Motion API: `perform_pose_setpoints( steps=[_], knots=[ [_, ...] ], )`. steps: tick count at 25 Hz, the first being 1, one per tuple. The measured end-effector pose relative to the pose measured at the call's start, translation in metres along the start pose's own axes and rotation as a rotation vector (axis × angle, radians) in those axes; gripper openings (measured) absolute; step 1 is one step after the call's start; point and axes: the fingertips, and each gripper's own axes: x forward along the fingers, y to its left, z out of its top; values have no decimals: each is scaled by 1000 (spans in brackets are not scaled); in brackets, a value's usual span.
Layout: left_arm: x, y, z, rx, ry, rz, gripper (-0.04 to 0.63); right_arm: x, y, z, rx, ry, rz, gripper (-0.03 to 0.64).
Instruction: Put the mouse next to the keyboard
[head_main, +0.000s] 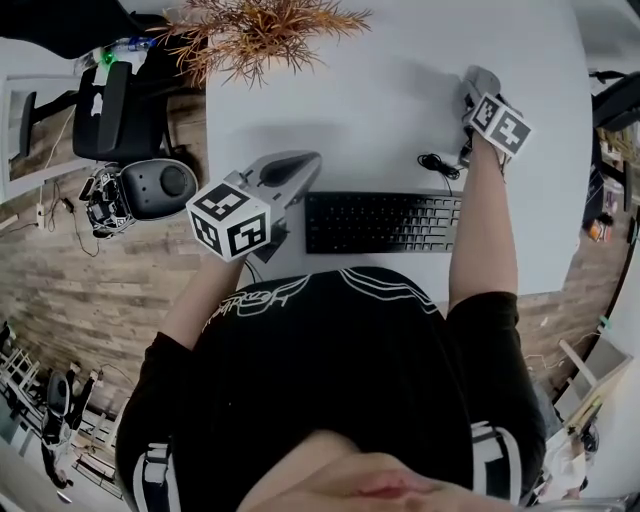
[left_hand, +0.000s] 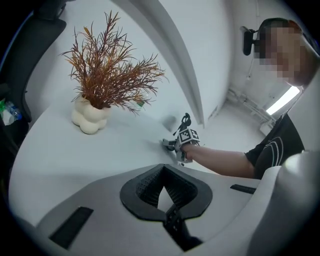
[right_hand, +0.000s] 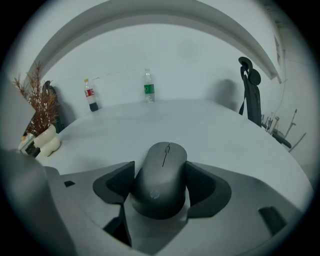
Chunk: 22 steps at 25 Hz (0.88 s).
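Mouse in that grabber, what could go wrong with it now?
The rounded dark grey mouse is pinched only at its sides by the right gripper, so it might slip out. A black cable lies curled by the right end of the flat black keyboard; the mouse could land on it.

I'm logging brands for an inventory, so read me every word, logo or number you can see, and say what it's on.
"hp": logo on the mouse.
Key legends on the keyboard: too small to read.
Labels on the red-label bottle and the green-label bottle: too blurred to read.
Script print on the black shirt: not legible.
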Motion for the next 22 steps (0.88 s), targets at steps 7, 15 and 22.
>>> perform_pose_setpoints(
  steps=[7, 15, 22],
  knots=[
    [-8, -10, 6, 14, -29, -8, 8, -38, 22, 20, -88, -94, 47, 307],
    [-29, -37, 22, 46, -106, -41, 8, -127, 70, 38, -112, -248, 174, 307],
    [-48, -63, 25, 84, -117, -104, 8, -226, 105, 32, -179, -385, 240, 307]
  ],
)
